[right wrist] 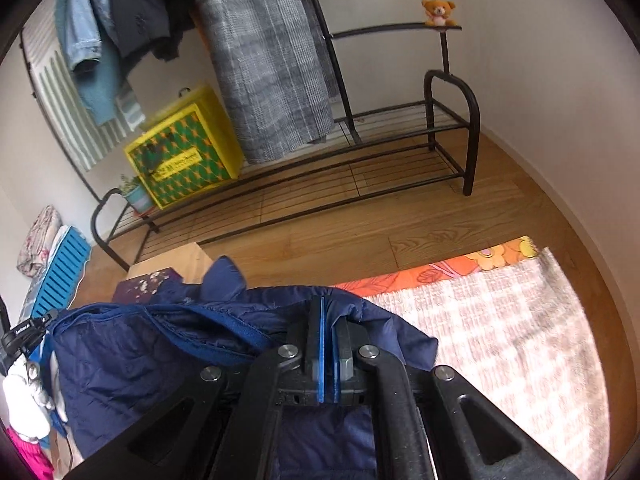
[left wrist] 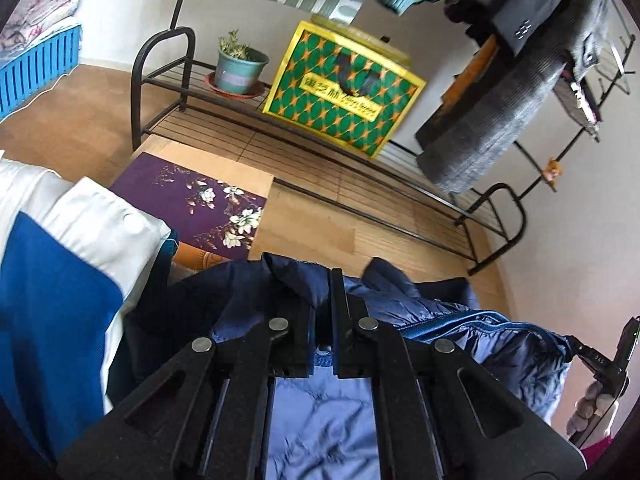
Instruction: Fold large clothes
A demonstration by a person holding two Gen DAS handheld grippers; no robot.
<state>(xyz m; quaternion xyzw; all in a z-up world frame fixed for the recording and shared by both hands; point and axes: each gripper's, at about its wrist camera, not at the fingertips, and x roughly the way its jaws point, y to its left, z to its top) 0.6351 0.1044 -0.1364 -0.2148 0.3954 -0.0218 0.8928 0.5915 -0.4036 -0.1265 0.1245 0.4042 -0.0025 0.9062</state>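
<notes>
Both tongs, left (left wrist: 320, 300) and right (right wrist: 326, 328), clench my navy jacket's (right wrist: 160, 360) edge, lifting it to fold.

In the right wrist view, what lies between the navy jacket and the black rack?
Mostly bare wooden floor separates the navy jacket from the black rack; at left, a cardboard box partly fills the gap.
</notes>
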